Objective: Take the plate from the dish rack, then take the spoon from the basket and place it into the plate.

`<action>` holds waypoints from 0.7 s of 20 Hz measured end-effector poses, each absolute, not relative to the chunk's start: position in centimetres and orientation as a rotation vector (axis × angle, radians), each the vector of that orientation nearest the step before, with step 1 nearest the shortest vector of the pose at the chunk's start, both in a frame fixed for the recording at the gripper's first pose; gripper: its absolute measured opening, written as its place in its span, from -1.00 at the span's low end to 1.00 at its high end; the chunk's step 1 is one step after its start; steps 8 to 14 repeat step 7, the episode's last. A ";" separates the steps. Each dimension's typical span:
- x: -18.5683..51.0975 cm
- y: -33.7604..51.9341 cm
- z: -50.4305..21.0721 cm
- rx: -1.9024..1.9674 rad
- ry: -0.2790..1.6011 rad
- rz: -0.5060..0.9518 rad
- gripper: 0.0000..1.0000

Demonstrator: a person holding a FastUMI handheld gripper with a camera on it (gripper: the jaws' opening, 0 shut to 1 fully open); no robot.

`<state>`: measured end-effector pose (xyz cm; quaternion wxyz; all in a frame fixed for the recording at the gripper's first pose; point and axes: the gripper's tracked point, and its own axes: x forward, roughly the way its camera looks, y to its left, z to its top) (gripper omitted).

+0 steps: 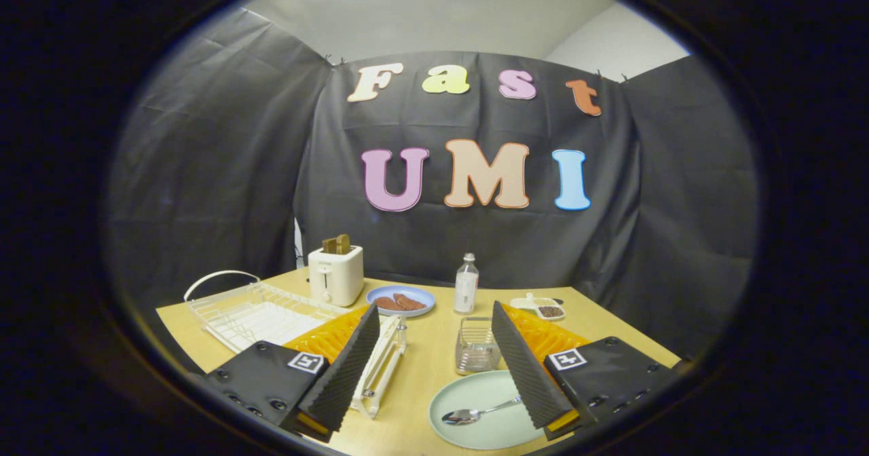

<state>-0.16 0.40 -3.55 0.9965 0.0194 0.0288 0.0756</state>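
Observation:
A pale green plate (485, 412) lies flat on the wooden table, just inside my right finger. A metal spoon (475, 413) rests on it, bowl toward the left and handle running under the right finger. The small wire basket (476, 347) stands just beyond the plate, between the fingers. A white wire dish rack (254, 310) sits beyond my left finger, with a small white rack piece (382, 368) beside that finger. My gripper (438, 374) hovers above the table, open, with nothing between its fingers.
A white toaster (335, 274) with toast in it stands at the back, beside a blue plate (400, 300) holding brown pieces. A clear bottle (466, 284) and a small white dish (540, 305) are further right. The table's far edge meets the black cloth.

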 end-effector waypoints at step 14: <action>-0.5 -0.1 -3.6 0.045 0.052 0.133 1.00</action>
